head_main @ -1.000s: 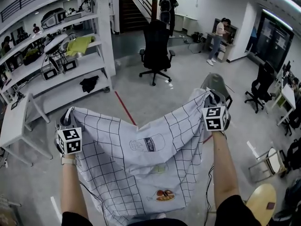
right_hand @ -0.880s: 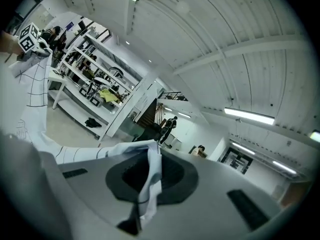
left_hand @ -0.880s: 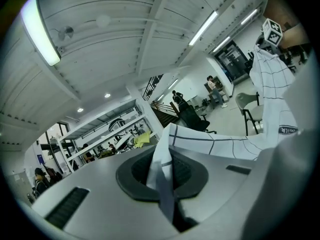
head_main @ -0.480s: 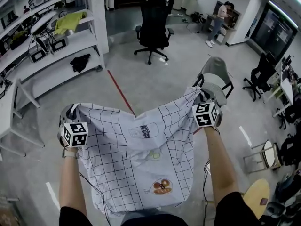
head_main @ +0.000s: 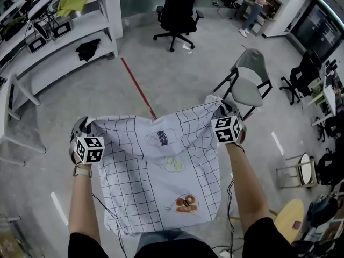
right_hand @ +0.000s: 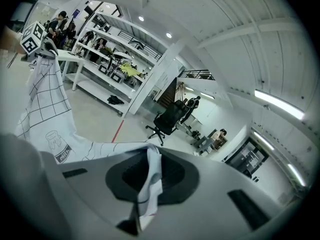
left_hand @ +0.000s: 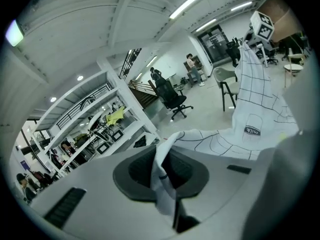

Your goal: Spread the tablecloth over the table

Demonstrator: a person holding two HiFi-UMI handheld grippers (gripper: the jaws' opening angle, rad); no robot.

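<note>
A white tablecloth [head_main: 161, 181] with a black grid and printed food pictures hangs between my two grippers above the floor. My left gripper [head_main: 86, 126] is shut on its left top corner, and the fabric is pinched between the jaws [left_hand: 162, 176] in the left gripper view. The right gripper [head_main: 220, 107] is shut on the right top corner, with cloth [right_hand: 147, 181] clamped between its jaws. The top edge sags a little in the middle. Its lower part drapes toward my body. No table shows beneath the cloth.
A grey chair [head_main: 248, 82] stands just beyond the right gripper. A black office chair [head_main: 177, 12] is farther off. White shelves [head_main: 59, 42] and a white table [head_main: 8, 112] line the left. A red floor line [head_main: 138, 87] runs ahead. A wooden stool [head_main: 293, 219] sits at lower right.
Both grippers have come down together with the tablecloth, and the view has tilted further toward the floor. The cloth's top edge now sags less deeply between them.
</note>
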